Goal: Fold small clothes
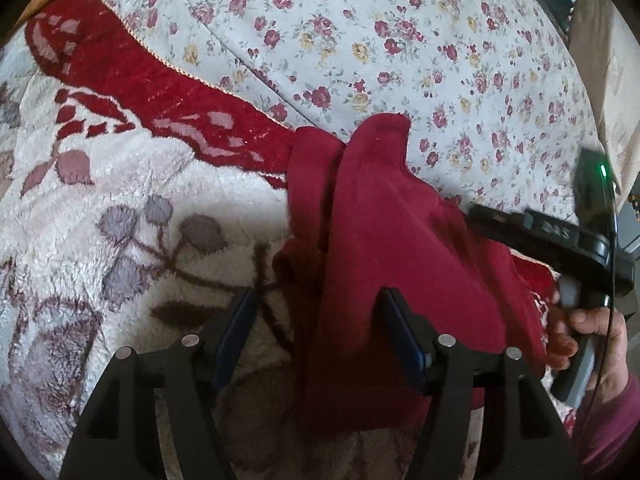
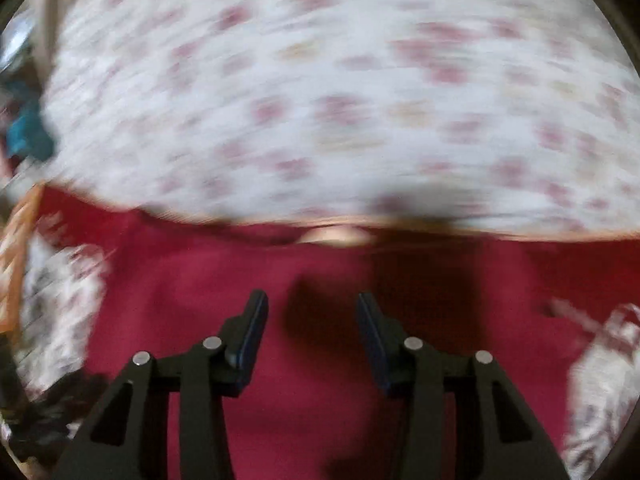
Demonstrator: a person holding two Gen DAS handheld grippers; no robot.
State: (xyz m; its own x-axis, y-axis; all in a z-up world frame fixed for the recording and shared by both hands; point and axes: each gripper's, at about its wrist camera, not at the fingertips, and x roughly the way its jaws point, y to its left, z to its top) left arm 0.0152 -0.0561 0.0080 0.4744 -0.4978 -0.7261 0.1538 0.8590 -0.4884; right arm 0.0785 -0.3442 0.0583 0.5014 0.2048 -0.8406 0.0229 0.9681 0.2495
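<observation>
The landmark for all positions is the red garment (image 1: pixel 384 240), a small dark-red knit piece lying on a bed.

**Step in hand: flattening and folding**

- Left hand-held gripper (image 1: pixel 320 304): the jaws stand spread. A draped fold of the red garment passes between them, but the pads do not visibly press on it. Before lifting, close fully on a single edge, not on the bunched ridge, or the layers are likely to slip unevenly.
- Right hand-held gripper (image 2: pixel 312 304): the jaws stand apart above the red garment with nothing between them. This view is motion-blurred, so fine detail cannot be read. Settle the gripper, then take a hold at the hem opposite the left one so the cloth can be drawn taut.
- Pull both holds apart level to remove the central ridge before any fold is made.

**Condition of the garment**

The red garment is crumpled, with a raised crease running along its length and one corner turned up. To its left lies a fleece blanket (image 1: pixel 120 208), white with a red patterned border, which it partly overlaps. Beyond it spreads a floral sheet (image 1: pixel 400 40). At its right edge a person's hand (image 1: pixel 584 340) holds the right hand-held gripper's handle.
</observation>
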